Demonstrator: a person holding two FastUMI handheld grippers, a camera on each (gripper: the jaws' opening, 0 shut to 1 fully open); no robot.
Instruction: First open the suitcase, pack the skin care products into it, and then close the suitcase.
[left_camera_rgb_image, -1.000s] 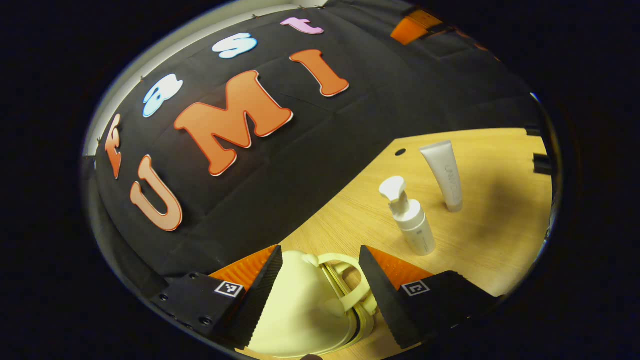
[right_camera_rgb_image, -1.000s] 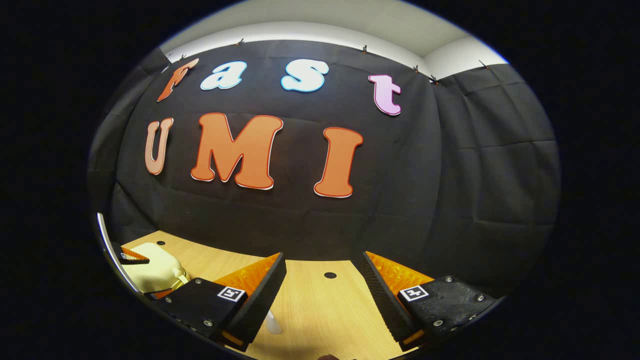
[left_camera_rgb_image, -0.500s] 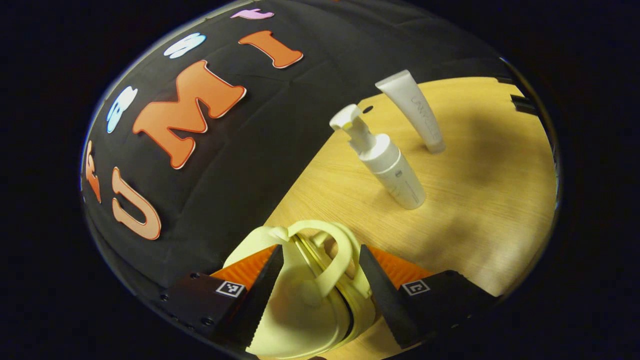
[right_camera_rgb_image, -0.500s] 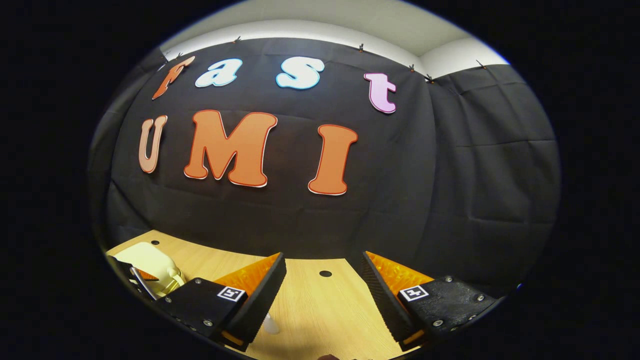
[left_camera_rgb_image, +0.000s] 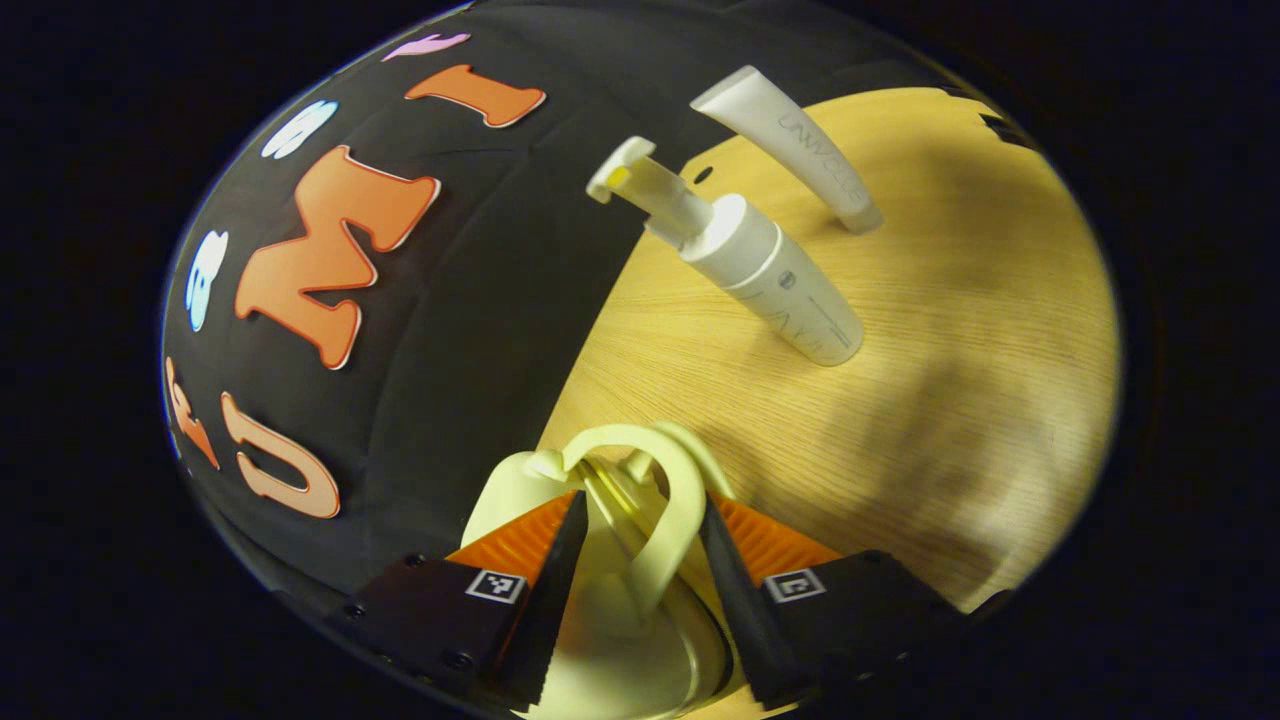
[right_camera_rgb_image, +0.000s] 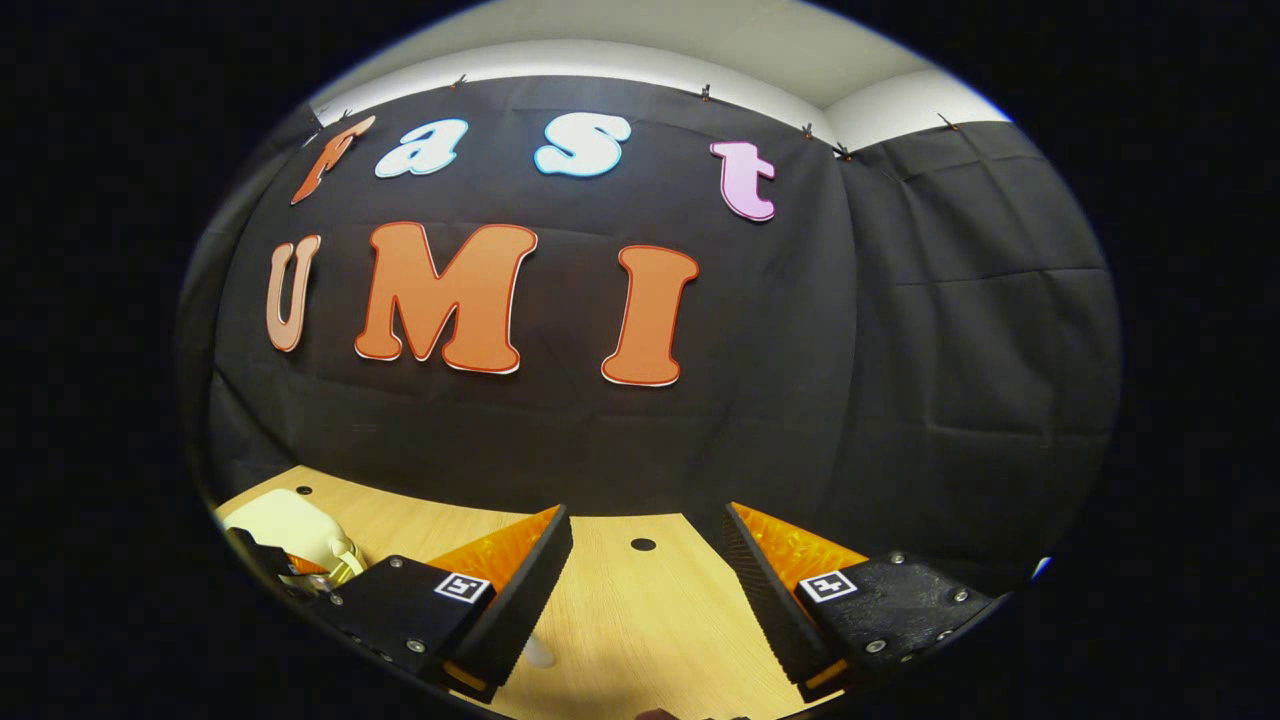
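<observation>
Fingers of the left gripper (left_camera_rgb_image: 632, 560) are reaching over the pale yellow suitcase (left_camera_rgb_image: 600, 640), standing on either side of its looped handle (left_camera_rgb_image: 665, 500); they are sitting close to the loop, but whether both are pressing on it I cannot tell. That suitcase is lying on the wooden table (left_camera_rgb_image: 950, 400), low in the left gripper view, with its two shells together. Farther along the table a white pump bottle (left_camera_rgb_image: 760, 275) is standing, and just beyond it a white tube (left_camera_rgb_image: 800, 150) is standing on its cap, the two near each other but apart. In the right gripper view, the right gripper (right_camera_rgb_image: 645, 590) is hovering above the table (right_camera_rgb_image: 640, 620) with its fingers spread wide and gripping nothing, facing the booth's black wall. The suitcase (right_camera_rgb_image: 285, 520) is showing at that view's lower left edge.
</observation>
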